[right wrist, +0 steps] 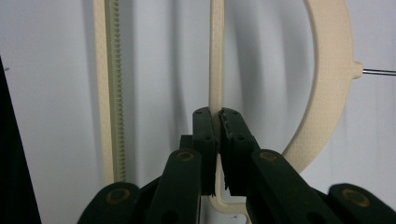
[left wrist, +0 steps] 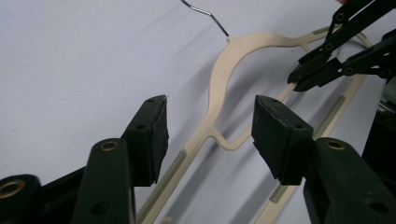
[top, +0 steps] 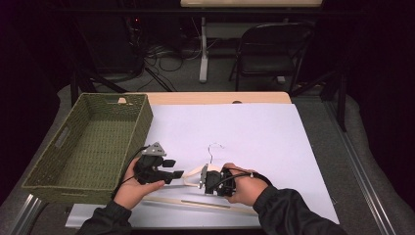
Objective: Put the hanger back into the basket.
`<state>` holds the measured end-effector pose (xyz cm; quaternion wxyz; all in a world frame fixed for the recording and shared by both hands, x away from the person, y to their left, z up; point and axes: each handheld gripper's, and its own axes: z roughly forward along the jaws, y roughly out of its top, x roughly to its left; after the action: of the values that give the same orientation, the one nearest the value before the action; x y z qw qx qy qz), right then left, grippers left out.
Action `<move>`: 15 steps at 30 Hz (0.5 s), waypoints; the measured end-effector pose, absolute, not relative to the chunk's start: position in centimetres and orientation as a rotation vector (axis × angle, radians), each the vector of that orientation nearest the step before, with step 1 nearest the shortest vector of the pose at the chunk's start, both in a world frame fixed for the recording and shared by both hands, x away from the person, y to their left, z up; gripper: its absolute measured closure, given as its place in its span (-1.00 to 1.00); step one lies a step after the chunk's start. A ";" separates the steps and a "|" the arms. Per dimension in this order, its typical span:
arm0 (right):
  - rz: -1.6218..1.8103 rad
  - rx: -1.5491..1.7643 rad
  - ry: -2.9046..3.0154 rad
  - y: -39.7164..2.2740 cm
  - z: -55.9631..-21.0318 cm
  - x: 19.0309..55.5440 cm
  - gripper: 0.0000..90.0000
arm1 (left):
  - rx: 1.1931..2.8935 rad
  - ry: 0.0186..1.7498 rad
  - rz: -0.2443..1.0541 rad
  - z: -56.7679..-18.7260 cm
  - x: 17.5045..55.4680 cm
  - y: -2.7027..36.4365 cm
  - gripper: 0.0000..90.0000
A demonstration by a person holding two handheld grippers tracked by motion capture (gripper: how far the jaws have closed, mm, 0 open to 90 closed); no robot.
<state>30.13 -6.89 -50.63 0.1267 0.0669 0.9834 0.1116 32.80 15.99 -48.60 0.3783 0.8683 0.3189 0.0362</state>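
Note:
A cream plastic clothes hanger (top: 192, 177) with a wire hook lies on the white sheet near the table's front edge. My right gripper (top: 203, 179) is shut on one of its thin inner bars; in the right gripper view the pads (right wrist: 217, 116) pinch that bar of the hanger (right wrist: 327, 70). My left gripper (top: 174, 169) hovers just left of the hanger with its jaws apart. In the left gripper view the hanger's shoulder (left wrist: 219, 84) lies beyond the gap of the left gripper (left wrist: 210, 126), untouched, and the right gripper (left wrist: 303, 74) grips it at the upper right.
A green woven basket (top: 142, 127) stands on the table's left side, close to my left hand. The white sheet (top: 244, 132) covers the table's middle and right. A folding chair (top: 274, 54) and cables sit on the floor behind the table.

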 end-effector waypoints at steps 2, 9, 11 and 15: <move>0.323 0.186 2.859 -6.8 -50.7 30.1 0.90 | 2.234 0.817 0.083 -49.1 33.1 15.5 0.07; 0.319 0.168 2.855 -6.6 -50.9 30.0 0.90 | 2.289 0.804 0.047 -50.2 33.7 14.6 0.17; 0.319 0.167 2.854 -6.5 -50.9 30.0 0.90 | 2.300 0.801 0.040 -50.5 33.9 14.2 0.20; 0.322 0.162 2.849 -6.4 -50.9 29.9 0.90 | 2.333 0.805 0.026 -51.3 34.3 13.3 0.26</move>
<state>29.87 -6.36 -50.86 0.1343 0.0558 0.9831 0.1112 34.35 13.29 -51.27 0.3302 0.8922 0.3080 0.0098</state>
